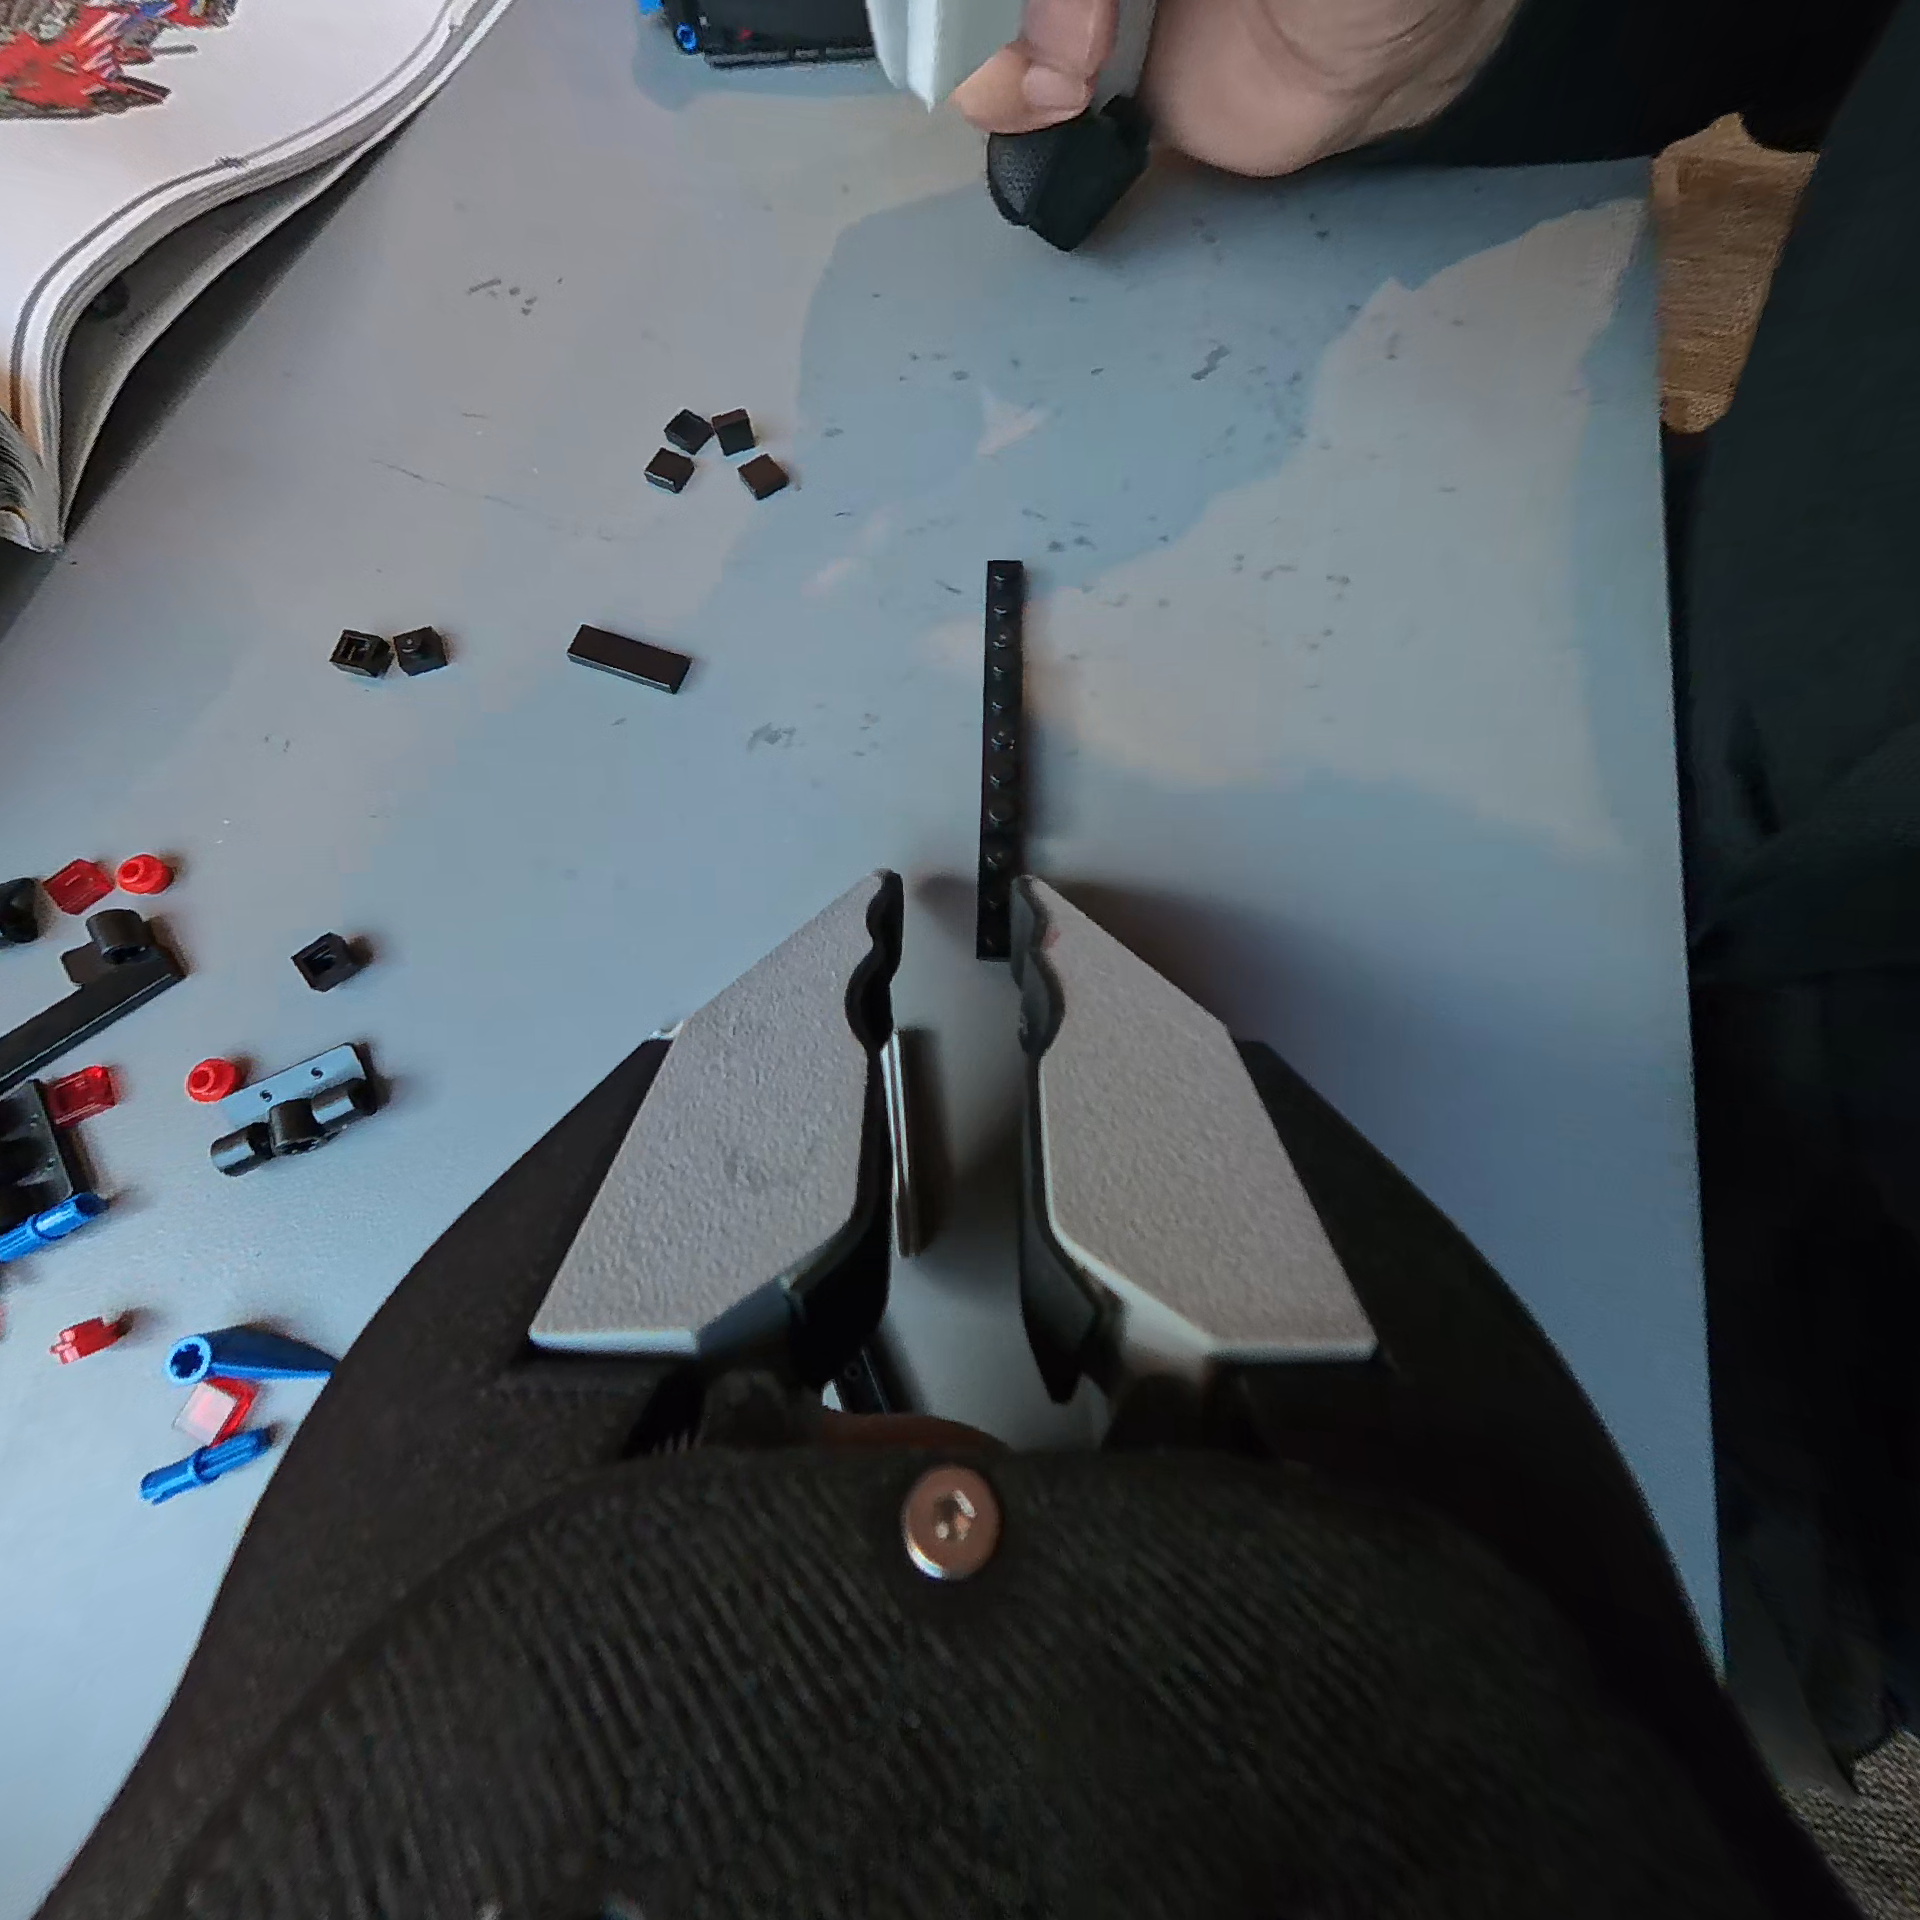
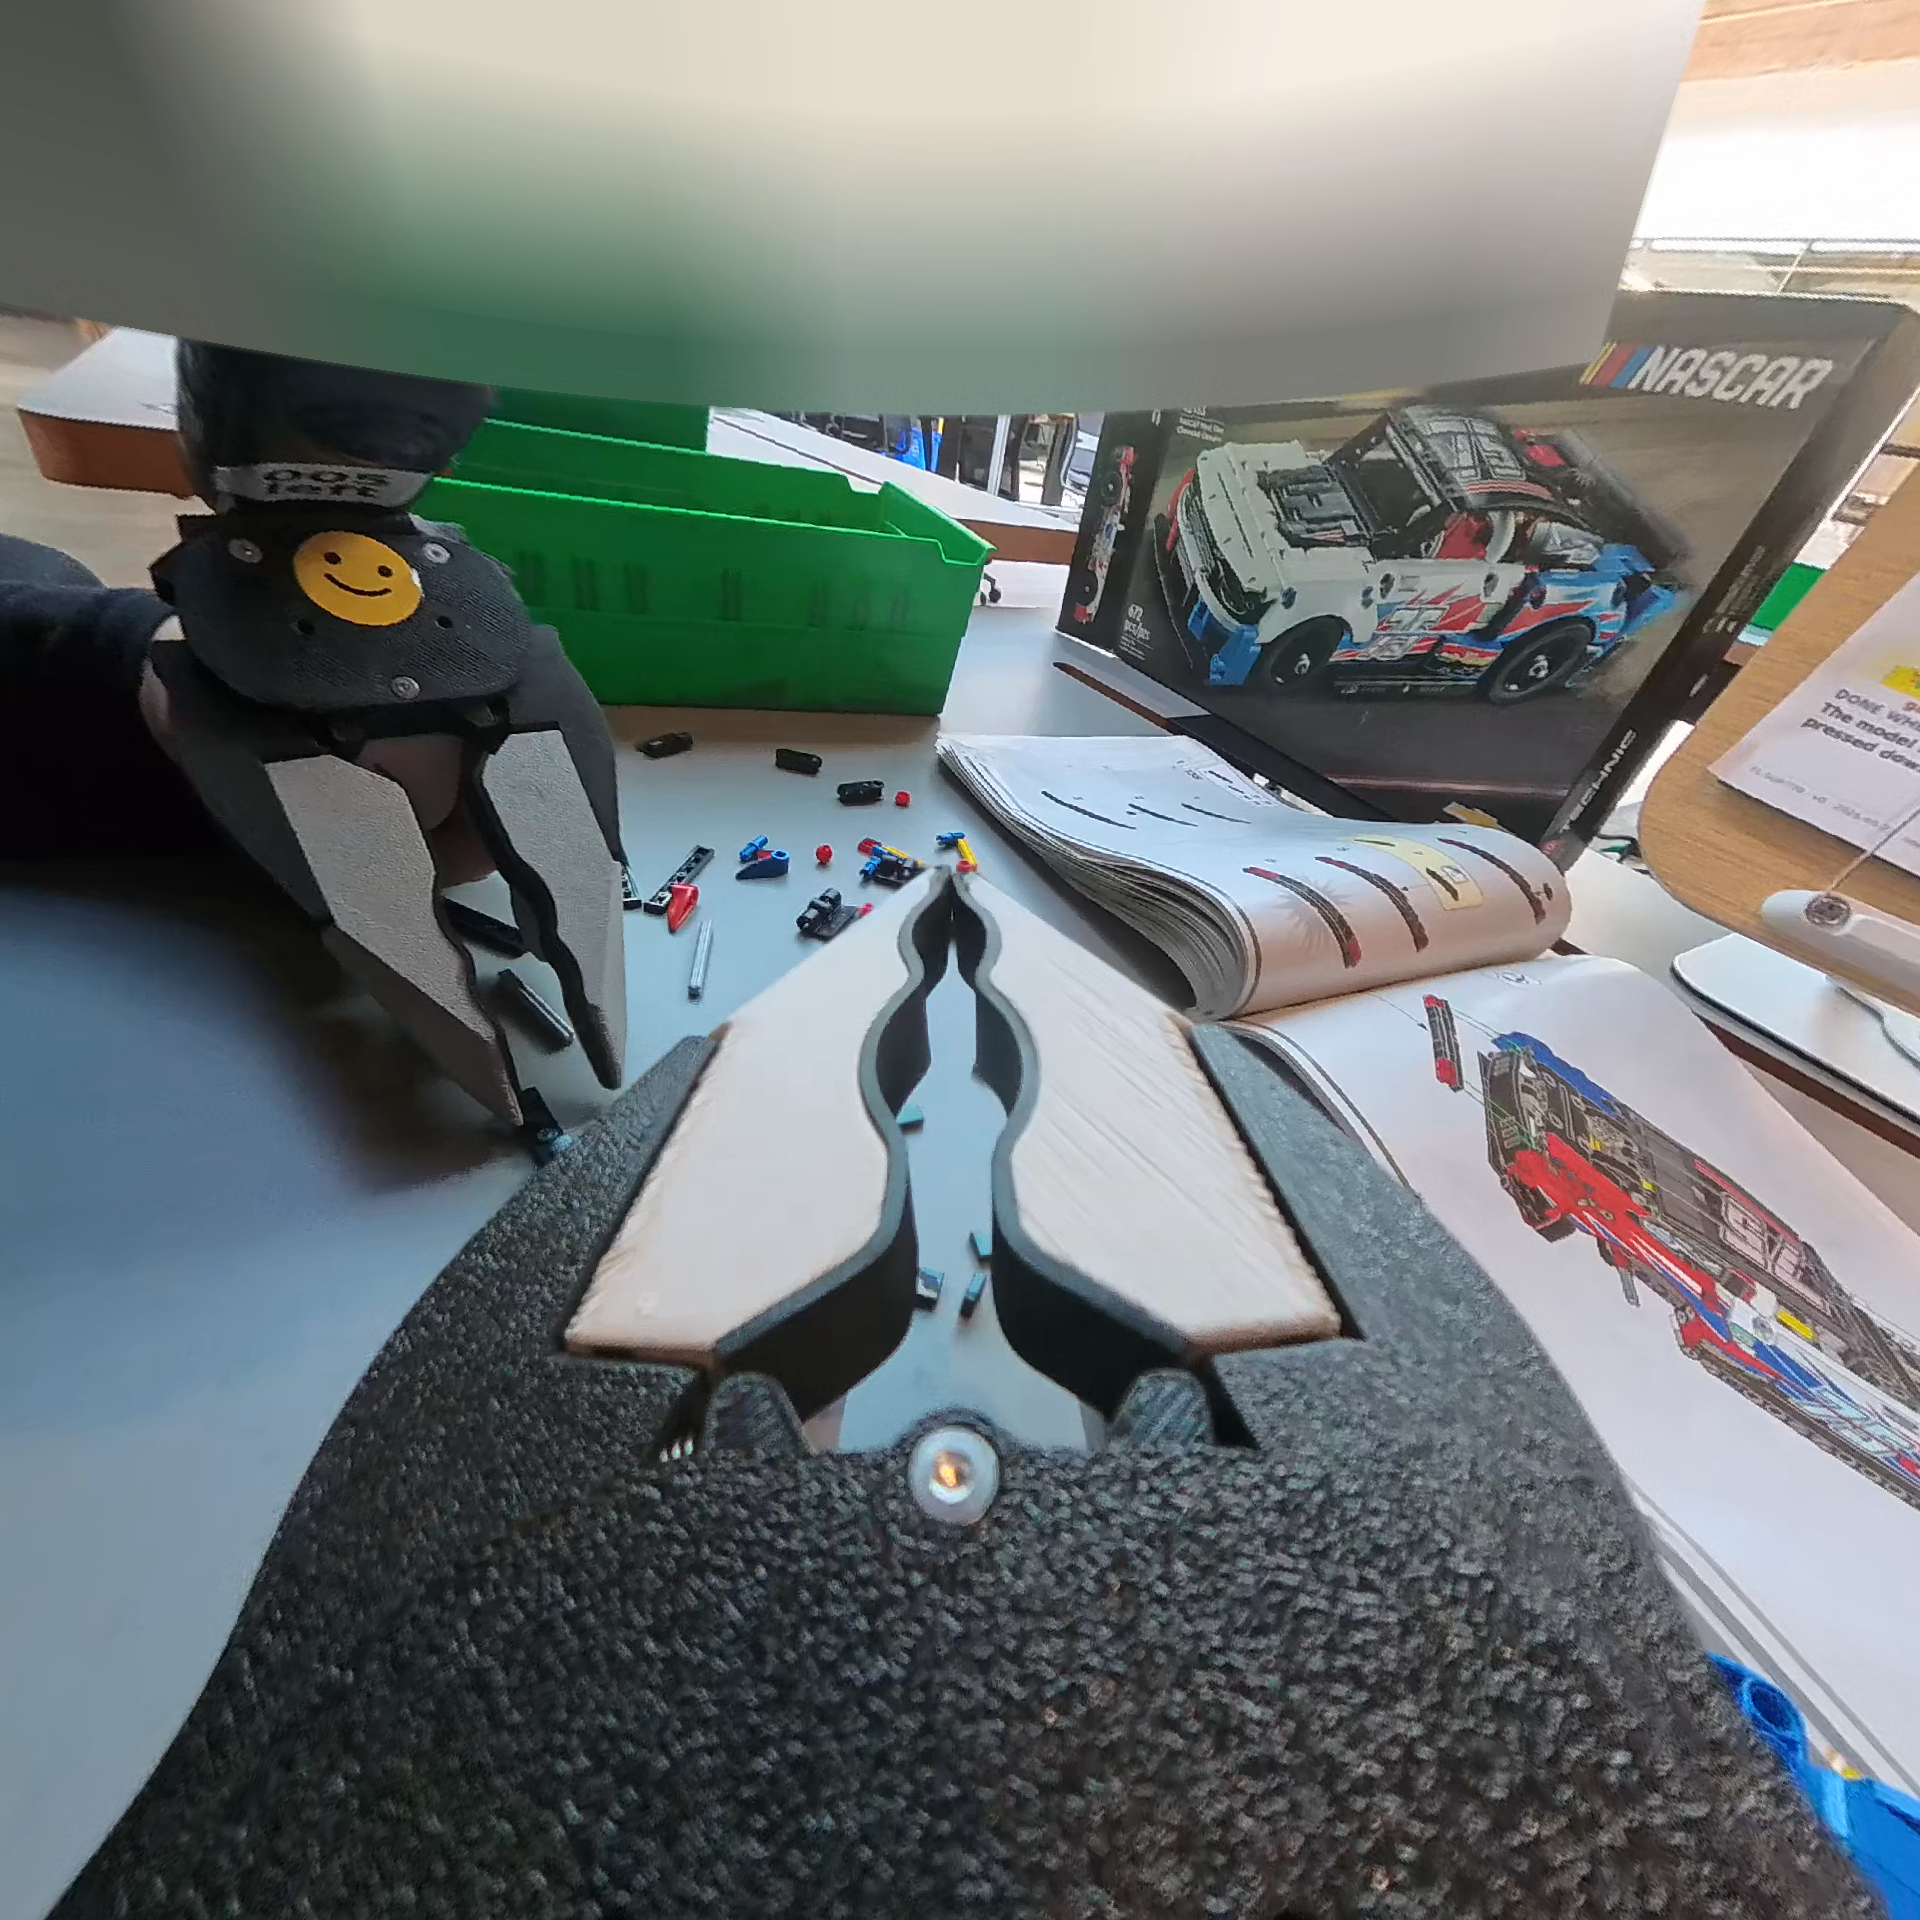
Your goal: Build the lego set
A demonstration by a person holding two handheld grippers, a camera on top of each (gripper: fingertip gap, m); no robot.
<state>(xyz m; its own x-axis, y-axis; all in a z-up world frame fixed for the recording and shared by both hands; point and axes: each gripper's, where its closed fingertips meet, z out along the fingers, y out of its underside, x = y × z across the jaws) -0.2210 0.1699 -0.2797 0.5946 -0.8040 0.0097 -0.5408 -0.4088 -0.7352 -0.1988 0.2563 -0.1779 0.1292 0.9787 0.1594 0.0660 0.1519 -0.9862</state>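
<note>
On the table: grey top [image 1: 1351, 727] with loose bits everywhere, mostly off to the left gripper's left side.
Target piece: long black plate [image 1: 1002, 748], thin one with a single row of studs, lying flat and pointing straight away from the left gripper [image 1: 956, 904].
Left gripper: jaws parted a fair bit, nothing held. Near end of the plate sits in the gap, hugging the right finger [image 1: 1143, 1091]. Can't tell if the tips are touching the table or hovering just over it.
Right gripper: right gripper [image 2: 951, 883] is closed tip to tip with nothing in it that I can see, up off the table, not involved yet.
Step in hand (my guess): pick up that plate by its near end.
How I'd do it: nudge over so the plate is centred between the fingers, not riding one side, or it'll pivot when you squeeze. Get the tips low enough to catch the thin edges. It's flat and shallow, so it'll likely skid before it lifts.
Grip spot: grabbing the very end means a long lever, it'll droop or twist. Slide further along if there's room.
Other bits: four small black tiles [image 1: 715, 453] and a short black tile [image 1: 629, 658] are well clear, no risk of bumping them.
Reference: manual [image 2: 1558, 1143] lies open to the right gripper's right, box [image 2: 1455, 582] behind it, green bin [image 2: 727, 603] at the back.
</note>
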